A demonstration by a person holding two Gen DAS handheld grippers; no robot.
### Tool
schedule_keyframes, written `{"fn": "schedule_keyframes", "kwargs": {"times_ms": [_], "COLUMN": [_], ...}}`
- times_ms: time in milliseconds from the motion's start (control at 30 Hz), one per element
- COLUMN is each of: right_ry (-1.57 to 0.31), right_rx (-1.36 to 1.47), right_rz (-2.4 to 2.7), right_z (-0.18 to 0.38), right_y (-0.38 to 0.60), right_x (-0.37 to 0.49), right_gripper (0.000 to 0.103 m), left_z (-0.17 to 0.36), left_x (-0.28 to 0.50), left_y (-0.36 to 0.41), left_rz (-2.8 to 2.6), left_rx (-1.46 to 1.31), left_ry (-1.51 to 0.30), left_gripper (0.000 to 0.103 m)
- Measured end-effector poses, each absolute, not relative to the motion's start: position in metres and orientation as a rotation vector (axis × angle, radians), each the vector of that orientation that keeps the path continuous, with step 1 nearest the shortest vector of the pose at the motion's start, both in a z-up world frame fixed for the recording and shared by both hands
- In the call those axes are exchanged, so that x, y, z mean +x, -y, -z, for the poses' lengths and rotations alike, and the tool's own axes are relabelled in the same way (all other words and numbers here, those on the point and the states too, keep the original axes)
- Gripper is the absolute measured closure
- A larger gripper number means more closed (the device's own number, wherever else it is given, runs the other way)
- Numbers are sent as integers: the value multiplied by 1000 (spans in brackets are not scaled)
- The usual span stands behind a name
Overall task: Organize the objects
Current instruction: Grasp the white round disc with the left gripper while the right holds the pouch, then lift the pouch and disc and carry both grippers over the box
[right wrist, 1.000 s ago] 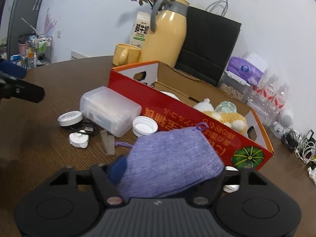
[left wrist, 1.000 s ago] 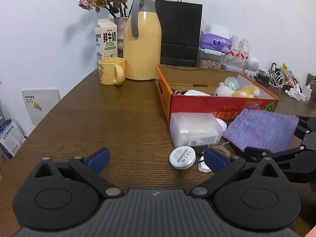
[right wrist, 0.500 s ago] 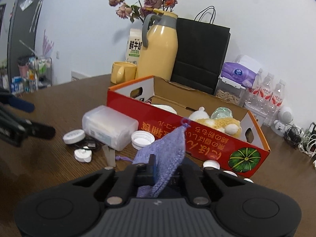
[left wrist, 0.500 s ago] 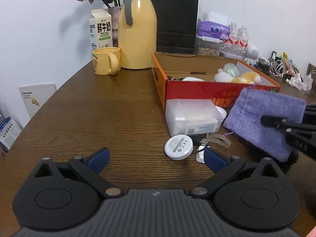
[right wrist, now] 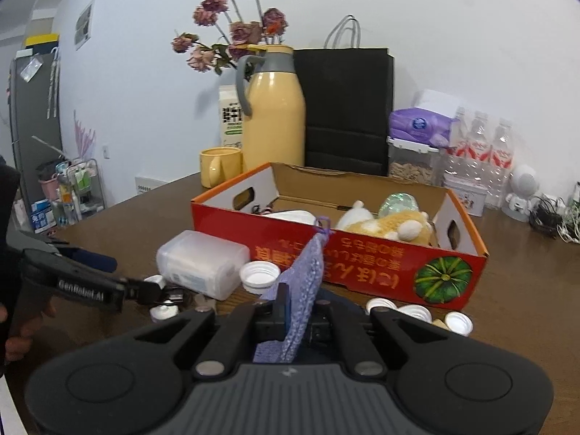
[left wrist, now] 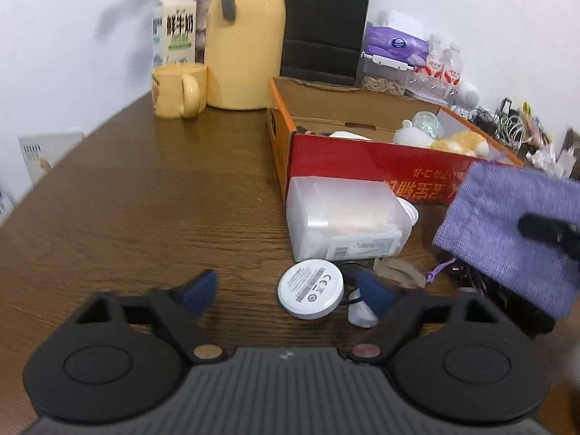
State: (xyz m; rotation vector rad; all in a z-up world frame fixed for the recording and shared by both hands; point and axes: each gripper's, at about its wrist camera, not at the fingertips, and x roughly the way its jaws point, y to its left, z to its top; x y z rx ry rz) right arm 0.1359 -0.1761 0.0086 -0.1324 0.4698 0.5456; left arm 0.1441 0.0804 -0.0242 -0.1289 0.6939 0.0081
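Observation:
My left gripper (left wrist: 290, 288) hovers low over the brown table (left wrist: 127, 217), its jaws closing. A white round disc (left wrist: 311, 293) lies between its blue fingertips (left wrist: 201, 288), and the pads stand off it. A small white piece (left wrist: 359, 317) lies by the right fingertip. My right gripper (right wrist: 293, 311) is shut on a purple knit pouch (right wrist: 304, 282), which it holds off the table in front of the red cardboard box (right wrist: 362, 264). The left wrist view shows that pouch (left wrist: 507, 217) at the right. A clear plastic box (left wrist: 340, 221) lies beside the carton.
A yellow thermos (left wrist: 246, 47), yellow mug (left wrist: 177, 90), milk carton (left wrist: 174, 32) and black paper bag (left wrist: 326, 18) stand at the back. Plush toys (right wrist: 391, 223) sit in the carton. White bottle caps (right wrist: 417, 313) lie near its front, and cables (left wrist: 507, 119) at the far right.
The right gripper shut on the purple pouch, lifted it and rolled it edge-on. The left gripper moved forward and down to the white disc, and its jaws narrowed.

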Motion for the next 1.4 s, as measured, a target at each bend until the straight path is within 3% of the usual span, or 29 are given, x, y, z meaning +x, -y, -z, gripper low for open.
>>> {"fn": "schedule_keyframes", "kwargs": {"times_ms": [67, 100, 933, 1400], "right_ry": [-475, -477, -464, -763], "right_rx": [-124, -120, -13, 20], "right_rz": [-540, -539, -755, -850], "right_z": [-7, -6, -15, 25], "right_y": [181, 183, 151, 98], "right_x": [137, 137, 126, 164], "right_gripper": [101, 101, 102, 102], "left_z": [26, 26, 23, 28], "left_x": [145, 144, 123, 110], "left_y": [-81, -80, -51, -68], "left_rz": [17, 30, 137, 145], "left_rx": [-143, -142, -136, -164], "left_ry": [-702, -697, -662, -667], "left_gripper": [47, 63, 63, 63]}}
